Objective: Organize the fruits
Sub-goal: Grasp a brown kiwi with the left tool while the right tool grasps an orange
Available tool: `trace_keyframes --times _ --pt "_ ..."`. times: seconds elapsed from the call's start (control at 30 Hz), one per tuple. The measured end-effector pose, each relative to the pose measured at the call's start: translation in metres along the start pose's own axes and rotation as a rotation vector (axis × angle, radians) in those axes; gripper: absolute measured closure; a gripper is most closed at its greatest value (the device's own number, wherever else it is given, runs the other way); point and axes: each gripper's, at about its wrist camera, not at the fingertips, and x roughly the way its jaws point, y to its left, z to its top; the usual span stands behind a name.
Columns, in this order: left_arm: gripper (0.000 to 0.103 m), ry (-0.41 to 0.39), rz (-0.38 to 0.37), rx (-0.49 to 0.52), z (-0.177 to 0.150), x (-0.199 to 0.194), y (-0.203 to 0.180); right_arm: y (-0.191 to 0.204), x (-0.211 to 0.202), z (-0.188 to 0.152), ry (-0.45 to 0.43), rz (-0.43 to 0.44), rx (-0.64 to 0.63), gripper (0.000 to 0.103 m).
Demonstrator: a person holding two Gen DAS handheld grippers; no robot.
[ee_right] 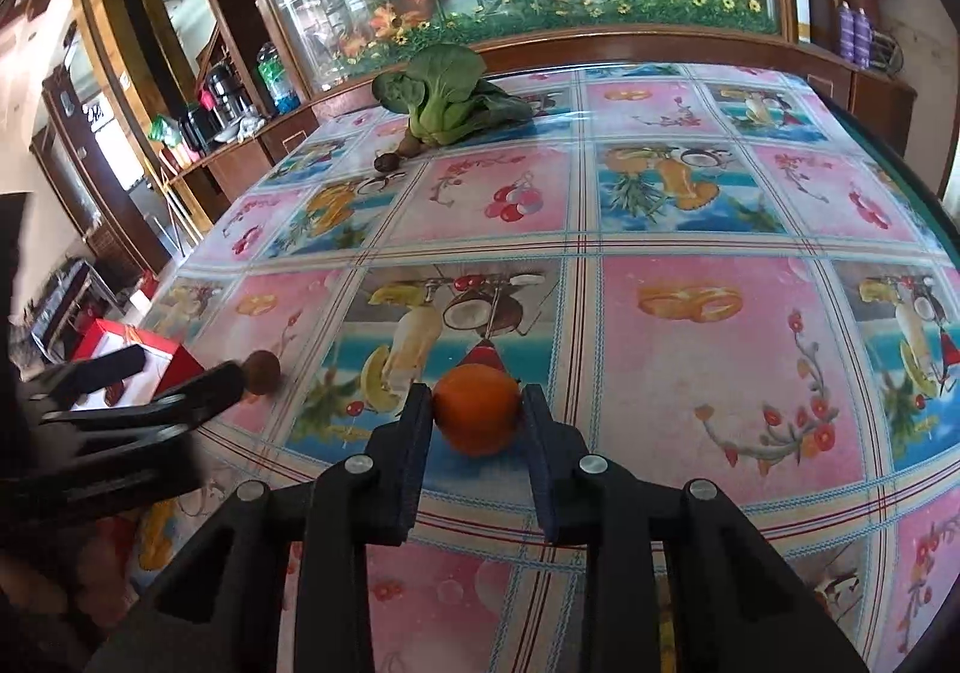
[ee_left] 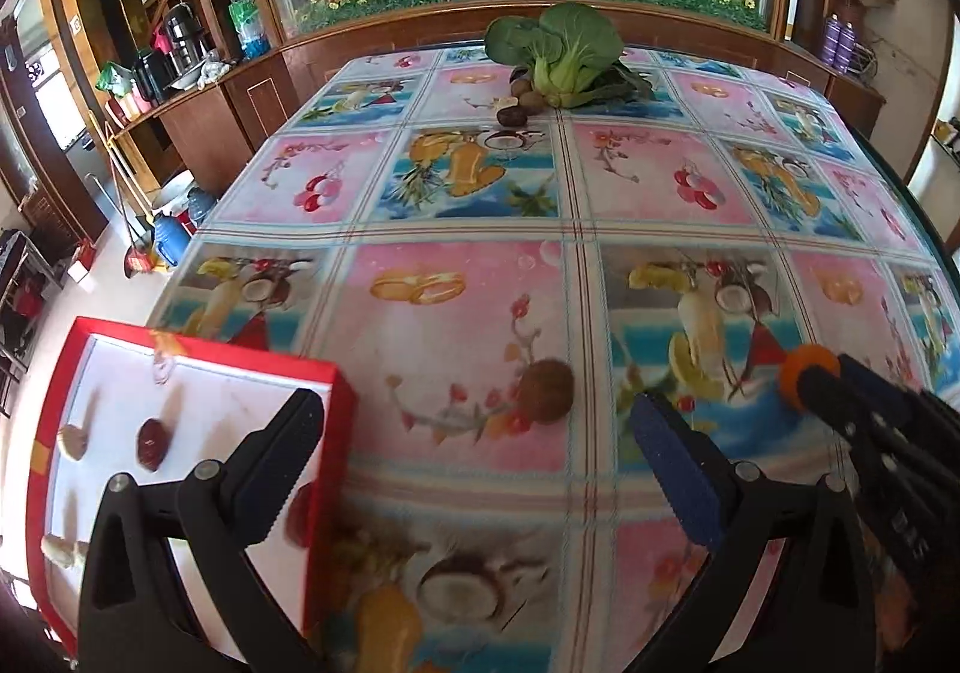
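Note:
My right gripper (ee_right: 477,412) is shut on an orange (ee_right: 477,421), one pad against each side, low over the tablecloth. In the left wrist view the orange (ee_left: 801,376) shows at the right between the right gripper's fingers (ee_left: 840,373). My left gripper (ee_left: 480,445) stands open with nothing between its fingers. A brown round fruit (ee_left: 545,391) lies on the cloth just beyond its gap. The left finger overlaps a red box (ee_left: 336,397) with a white inside, which holds a dark red fruit (ee_left: 153,442) and pale pieces (ee_left: 72,442).
A leafy green vegetable (ee_left: 564,54) lies at the table's far side with several small brown fruits (ee_left: 522,102) beside it. A fruit-printed cloth (ee_right: 720,229) covers the table. Wooden shelving with bottles (ee_left: 246,21) runs along the left.

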Motion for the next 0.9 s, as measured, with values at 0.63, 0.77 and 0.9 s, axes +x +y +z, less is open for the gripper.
trace_keyframes --times 0.63,0.77,0.9 --pt "0.061 0.020 -0.082 -0.064 -0.002 0.034 -0.008 -0.009 0.003 0.002 0.025 0.022 0.073 0.074" --pt "0.078 0.014 -0.076 -0.003 -0.002 0.031 -0.025 -0.007 0.003 0.003 0.018 0.016 0.057 0.074" --pt "0.078 0.034 -0.088 -0.007 -0.007 0.021 -0.031 -0.007 0.000 0.004 0.000 0.025 0.054 0.075"
